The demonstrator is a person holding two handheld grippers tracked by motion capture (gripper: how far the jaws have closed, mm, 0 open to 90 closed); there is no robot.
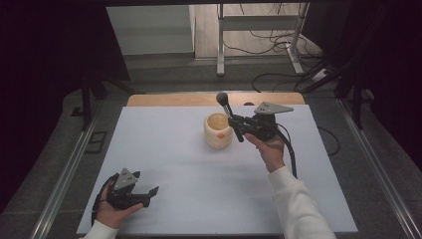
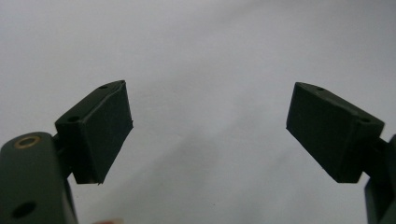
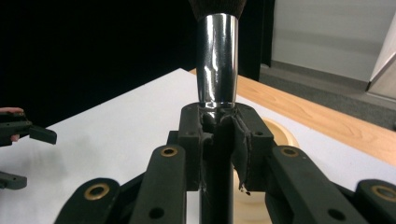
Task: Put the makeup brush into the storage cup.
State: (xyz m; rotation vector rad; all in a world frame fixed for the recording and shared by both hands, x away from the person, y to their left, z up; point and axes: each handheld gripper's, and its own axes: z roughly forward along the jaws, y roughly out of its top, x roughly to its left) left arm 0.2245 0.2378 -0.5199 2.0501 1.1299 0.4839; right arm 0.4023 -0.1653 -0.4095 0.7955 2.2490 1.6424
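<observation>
The right hand-held gripper [image 1: 238, 124] is clamped tight on a makeup brush [image 1: 226, 107]. It grips the thin black handle, just under the shiny silver part [image 3: 216, 60], so the brush cannot slip. The brush tilts up, with its dark fluffy tip toward 11 o'clock, just above the cream cup [image 1: 218, 130]. The cup stands near the middle of the white desk [image 1: 174, 149], a bit toward 1 o'clock. I think the brush is held over the cup so it can go in handle first. The left hand-held gripper [image 1: 149, 193] rests at 7 o'clock, well apart from the cup. Its jaws stand wide apart with nothing between them, so it is just waiting.
</observation>
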